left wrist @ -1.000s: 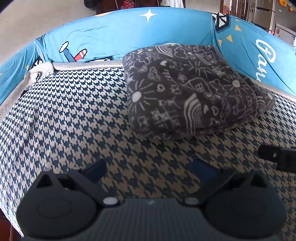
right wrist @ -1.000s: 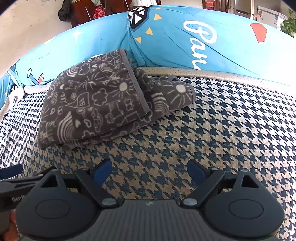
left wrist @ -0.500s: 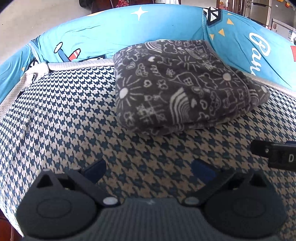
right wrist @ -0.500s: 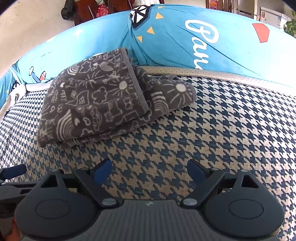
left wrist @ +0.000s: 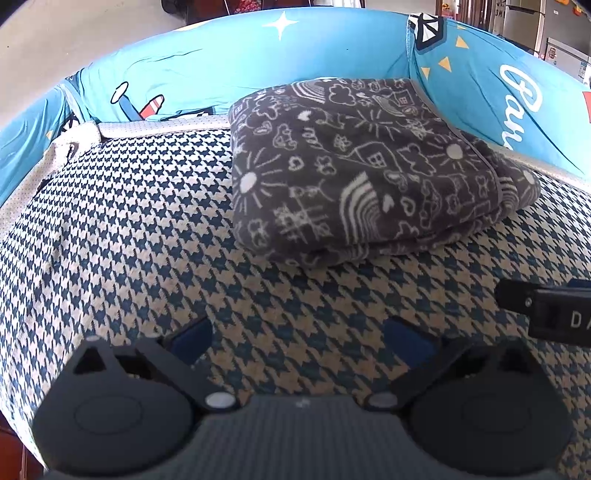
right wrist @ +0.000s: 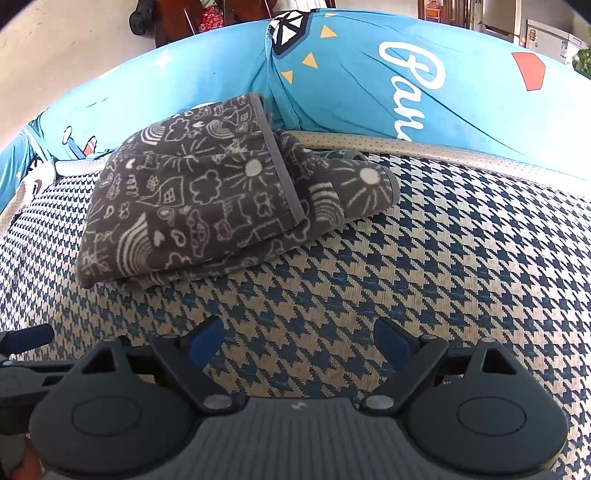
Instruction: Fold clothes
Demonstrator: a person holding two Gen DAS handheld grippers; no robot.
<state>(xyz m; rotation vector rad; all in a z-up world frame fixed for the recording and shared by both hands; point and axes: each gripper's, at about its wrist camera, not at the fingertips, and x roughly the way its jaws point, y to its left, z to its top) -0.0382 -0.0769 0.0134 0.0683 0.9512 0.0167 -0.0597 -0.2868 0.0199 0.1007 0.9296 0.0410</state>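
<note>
A dark grey cloth with white doodle drawings lies folded in a thick stack on the houndstooth surface, up against the blue padded wall. My left gripper hovers open in front of the stack, nothing between its blue-padded fingers. Beside it, my right gripper is also open and empty, short of the stack's near edge. Part of the right gripper shows at the right edge of the left wrist view, and the left one at the left edge of the right wrist view.
A blue cartoon-printed padded wall curves around the back and sides. A beige perforated trim runs along its base. Furniture and appliances stand beyond the wall.
The left wrist view has drifted slightly, so the folded cloth sits a bit further left and more of the right gripper shows. The cloth lies as before, and both grippers stay open.
</note>
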